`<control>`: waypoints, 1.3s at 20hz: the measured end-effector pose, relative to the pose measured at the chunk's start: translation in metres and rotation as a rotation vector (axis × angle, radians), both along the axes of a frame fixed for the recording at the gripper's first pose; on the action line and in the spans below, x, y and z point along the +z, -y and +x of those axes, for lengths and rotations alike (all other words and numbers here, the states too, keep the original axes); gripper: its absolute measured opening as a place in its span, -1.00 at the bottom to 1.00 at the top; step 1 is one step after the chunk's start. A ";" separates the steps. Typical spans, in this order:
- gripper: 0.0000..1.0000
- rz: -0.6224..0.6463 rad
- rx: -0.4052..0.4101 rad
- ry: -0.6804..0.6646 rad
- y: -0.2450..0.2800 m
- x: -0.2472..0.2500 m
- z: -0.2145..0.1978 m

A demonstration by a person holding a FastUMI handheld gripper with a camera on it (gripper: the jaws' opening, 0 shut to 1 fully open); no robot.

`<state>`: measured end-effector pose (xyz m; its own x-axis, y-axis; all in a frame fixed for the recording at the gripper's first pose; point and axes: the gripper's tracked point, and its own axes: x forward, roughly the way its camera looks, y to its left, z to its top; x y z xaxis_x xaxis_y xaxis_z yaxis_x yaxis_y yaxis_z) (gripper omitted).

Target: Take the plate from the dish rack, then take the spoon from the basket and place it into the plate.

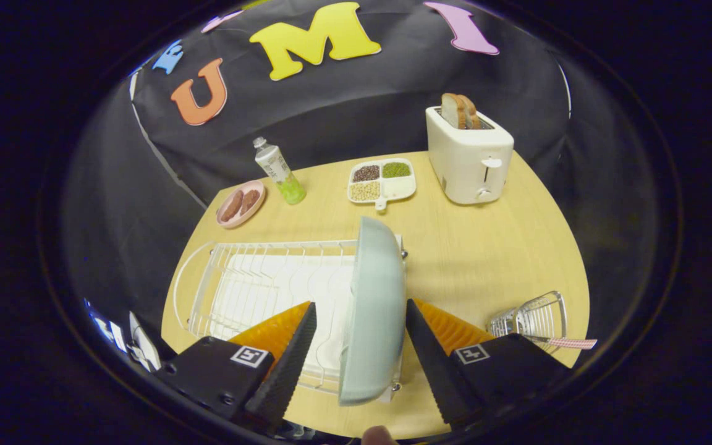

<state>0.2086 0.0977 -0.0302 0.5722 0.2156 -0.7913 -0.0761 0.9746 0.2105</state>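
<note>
Standing on edge in the white wire dish rack (257, 278), the pale blue plate (373, 309) occupies the rack's end nearest the basket and lies directly between the two fingers of the gripper (361, 321). The fingers are spread wide, one on each side of the plate; a visible gap remains on both sides, so neither finger presses on it and nothing is held. The rack rests on a light wooden table (486, 247). Near the finger on the toaster's side, a wire basket (532, 318) holds the spoon (569, 342), whose handle projects outward over the basket's edge. Beyond the rack stand a divided tray of beans (382, 180), a white toaster (468, 157) with bread slices in its slots, a bottle of green liquid (279, 171), and a pink dish (241, 204) containing brown pieces of food.
</note>
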 end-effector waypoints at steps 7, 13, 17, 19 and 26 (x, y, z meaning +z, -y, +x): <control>-0.13 -0.139 -0.156 -0.028 0.006 -0.003 0.006; -0.27 -0.262 -0.267 0.046 0.021 0.030 0.013; -0.33 -0.230 -0.280 0.139 0.015 0.063 0.010; -0.37 -0.202 -0.245 0.178 0.006 0.083 -0.009; -0.36 0.001 -0.129 0.243 -0.020 0.072 -0.108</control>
<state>0.1010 0.1174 0.0415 0.7678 0.1288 -0.6276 0.0006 0.9794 0.2018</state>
